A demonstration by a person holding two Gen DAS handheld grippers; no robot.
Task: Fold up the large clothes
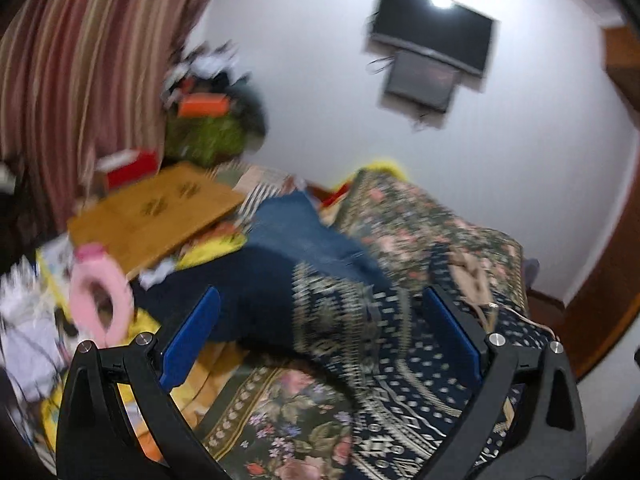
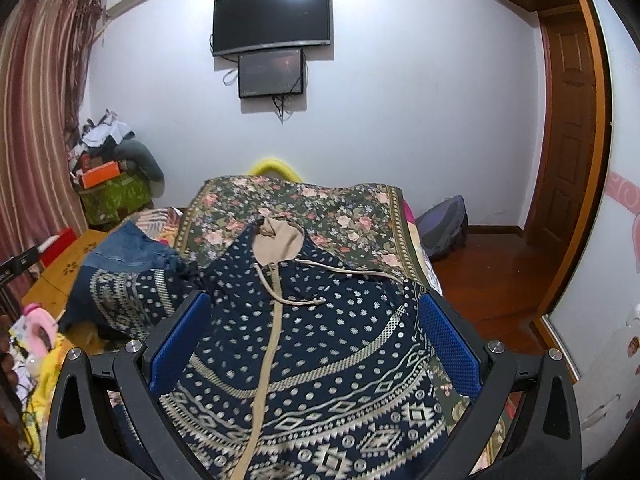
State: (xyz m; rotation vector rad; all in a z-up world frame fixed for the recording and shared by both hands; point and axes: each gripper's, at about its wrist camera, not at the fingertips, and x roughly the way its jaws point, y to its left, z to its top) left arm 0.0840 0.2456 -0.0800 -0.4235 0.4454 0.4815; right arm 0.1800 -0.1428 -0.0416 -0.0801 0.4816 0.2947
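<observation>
A navy hooded garment (image 2: 328, 320) with a cream pattern, a beige zip and a beige hood lining (image 2: 280, 240) lies face up on the floral bedspread (image 2: 320, 204). Its left sleeve (image 2: 120, 296) stretches off towards the bed's left side. My right gripper (image 2: 314, 340) hovers open over the garment's chest, with nothing between its blue pads (image 2: 448, 340). In the blurred left wrist view, my left gripper (image 1: 320, 320) stands open above the sleeve and side of the garment (image 1: 340, 312). A blue denim piece (image 1: 296, 228) lies just beyond the sleeve.
A low wooden table (image 1: 160, 212) and a pink ring-shaped object (image 1: 104, 292) sit left of the bed amid clutter. A green box (image 2: 116, 196) with piled items stands by the striped curtain (image 2: 36, 128). A television (image 2: 272, 20) hangs on the far wall. A backpack (image 2: 444, 228) and a door (image 2: 572, 128) are to the right.
</observation>
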